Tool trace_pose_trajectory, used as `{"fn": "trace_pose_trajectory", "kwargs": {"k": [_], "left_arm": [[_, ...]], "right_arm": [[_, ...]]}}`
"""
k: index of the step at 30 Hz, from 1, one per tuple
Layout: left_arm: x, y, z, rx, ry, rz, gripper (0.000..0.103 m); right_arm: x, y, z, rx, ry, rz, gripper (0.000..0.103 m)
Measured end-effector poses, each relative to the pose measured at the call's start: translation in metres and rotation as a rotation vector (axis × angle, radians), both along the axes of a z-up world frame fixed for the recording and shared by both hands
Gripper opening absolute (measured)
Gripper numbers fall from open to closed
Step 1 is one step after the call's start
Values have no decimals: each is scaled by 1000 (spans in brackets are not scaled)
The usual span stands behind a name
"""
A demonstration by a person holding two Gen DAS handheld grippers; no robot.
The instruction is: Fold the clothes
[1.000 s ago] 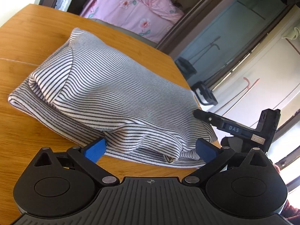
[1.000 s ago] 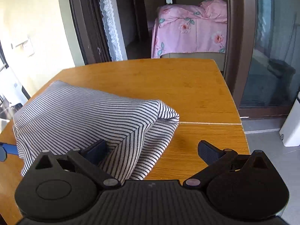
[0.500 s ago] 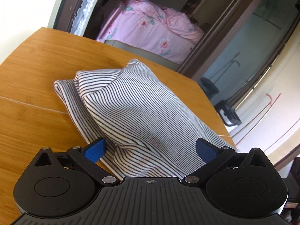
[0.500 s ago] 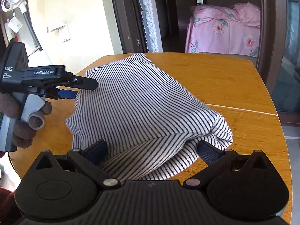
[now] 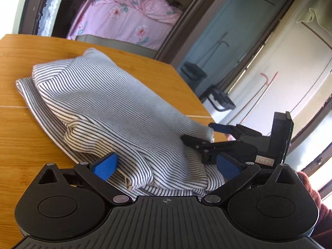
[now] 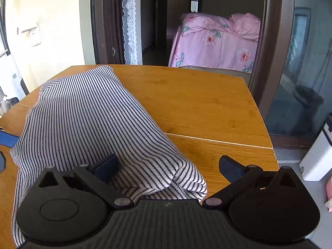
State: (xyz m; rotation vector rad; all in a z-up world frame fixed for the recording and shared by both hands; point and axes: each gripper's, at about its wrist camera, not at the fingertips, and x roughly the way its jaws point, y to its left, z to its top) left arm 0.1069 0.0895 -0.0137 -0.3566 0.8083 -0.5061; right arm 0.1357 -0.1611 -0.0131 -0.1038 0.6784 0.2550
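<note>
Striped garment [image 5: 108, 108] is bunched in a folded heap on the wooden worktop [image 5: 25, 145], lying across the worktop's seam line. Black-and-white stripes, several layers stacked, edges uneven on the near side.

Left hand-held gripper [image 5: 166, 166]: fingers spread wide, blue pads on either side of the garment's near edge, cloth lying between them. Not clamped. The left pad [image 5: 104, 166] looks to touch the fabric fold; the right pad sits just beside the cloth.

Right hand-held gripper [image 6: 168, 166]: fingers also wide apart, near corner of the garment [image 6: 87, 124] between them. Its left finger [image 6: 106, 164] rests against or on the fabric; the right finger is over bare worktop [image 6: 207, 108], clear of the cloth. Nothing gripped.

From the left wrist view the right hand-held gripper [image 5: 199, 134] comes in from the right side, its tips at the garment's right edge, one finger on top of the fabric. A reddish-brown sleeve [image 5: 311, 188] shows behind it.

Background: doorway with a pink floral quilt [image 6: 215, 41] on a bed, lace curtain [image 6: 129, 20] at the door frame, white bin [image 6: 317, 155] on the floor to the right of the worktop.
</note>
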Motion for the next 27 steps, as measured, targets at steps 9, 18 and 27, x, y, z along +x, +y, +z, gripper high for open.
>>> {"fn": "trace_pose_trajectory", "kwargs": {"k": [9,18,27], "left_arm": [[18,10,-15,28,-15,47,103],[35,24,-18,42,-40,100,103],[20,8,-15,162,-83,86,103]], "right_arm": [[-27,-4,-1,103,89,0,103],[-43,13,-2,133,94,38,103],[-44,8,-1,156,93,52,103]]}}
